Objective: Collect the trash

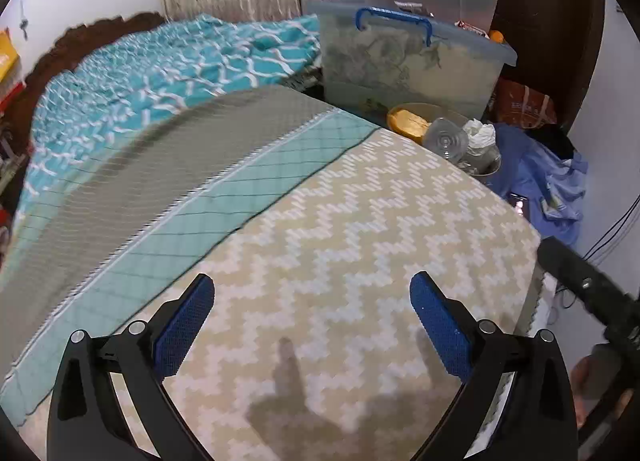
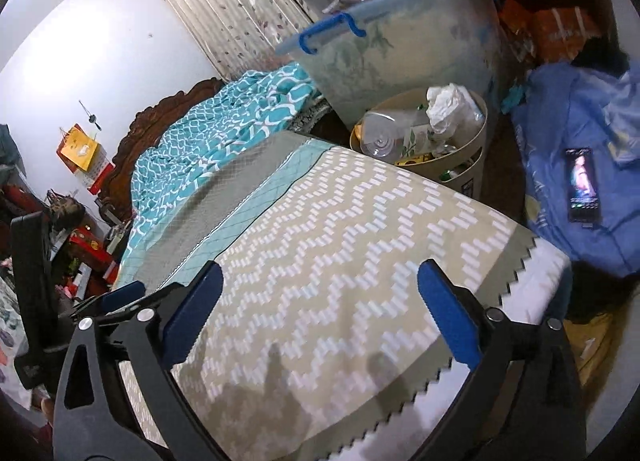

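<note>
Trash bin (image 2: 466,165) base is cut off behind the bed edge; small items deep inside are hard to make out. It sits on the floor just past the zigzag cloth (image 2: 340,245), in front of a big lidded storage tub (image 2: 404,49). Inside: crumpled white paper (image 2: 448,103), clear plastic bottle (image 2: 384,133) lying sideways, a yellow item (image 1: 408,123) (left view only). Left gripper (image 1: 312,317) and right gripper (image 2: 320,311) both spread wide, holding nothing, above the cloth. Phone (image 2: 582,183) lies on blue fabric nearby.
</note>
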`<act>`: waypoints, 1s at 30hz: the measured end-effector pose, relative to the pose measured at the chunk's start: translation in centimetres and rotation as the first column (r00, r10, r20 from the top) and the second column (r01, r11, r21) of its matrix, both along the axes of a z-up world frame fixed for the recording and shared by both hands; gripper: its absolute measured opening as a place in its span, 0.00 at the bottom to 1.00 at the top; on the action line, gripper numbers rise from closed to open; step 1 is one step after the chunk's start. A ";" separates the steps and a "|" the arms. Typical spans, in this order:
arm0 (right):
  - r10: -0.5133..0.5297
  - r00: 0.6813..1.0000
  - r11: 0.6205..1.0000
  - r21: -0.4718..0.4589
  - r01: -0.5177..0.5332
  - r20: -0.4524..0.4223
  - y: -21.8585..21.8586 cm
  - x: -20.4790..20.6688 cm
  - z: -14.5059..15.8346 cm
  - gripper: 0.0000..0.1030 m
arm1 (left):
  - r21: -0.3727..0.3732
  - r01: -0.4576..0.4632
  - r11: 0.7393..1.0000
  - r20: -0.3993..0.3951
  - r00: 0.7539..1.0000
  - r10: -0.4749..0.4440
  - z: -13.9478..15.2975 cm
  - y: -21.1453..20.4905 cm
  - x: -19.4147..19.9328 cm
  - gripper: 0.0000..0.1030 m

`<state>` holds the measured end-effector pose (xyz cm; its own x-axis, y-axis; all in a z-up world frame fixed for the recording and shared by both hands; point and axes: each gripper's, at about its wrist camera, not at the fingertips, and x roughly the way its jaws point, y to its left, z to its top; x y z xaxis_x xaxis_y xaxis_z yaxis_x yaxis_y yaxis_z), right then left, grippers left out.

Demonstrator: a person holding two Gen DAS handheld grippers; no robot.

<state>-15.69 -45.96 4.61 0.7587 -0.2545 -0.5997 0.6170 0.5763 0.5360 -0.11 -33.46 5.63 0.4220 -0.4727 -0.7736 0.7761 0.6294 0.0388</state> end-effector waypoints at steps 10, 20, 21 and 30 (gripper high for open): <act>0.011 0.999 0.999 -0.042 -0.012 -0.039 5.4 -0.5 2.2 0.97 | -0.013 -0.050 0.999 0.096 0.994 0.051 1.5 5.2 -1.9 0.92; 0.017 1.000 0.997 -0.074 -0.018 -0.022 7.6 -1.5 3.8 0.97 | -0.006 -0.099 0.995 0.195 0.976 0.098 2.8 6.9 -3.4 0.92; 0.017 1.000 0.997 -0.076 -0.019 -0.022 7.7 -1.6 3.9 0.97 | -0.007 -0.102 0.995 0.199 0.975 0.102 2.9 6.9 -3.4 0.92; -0.009 1.000 0.998 -0.069 0.007 -0.029 7.7 -1.7 3.7 0.97 | -0.002 -0.124 0.992 0.171 0.978 0.123 3.0 7.7 -3.4 0.92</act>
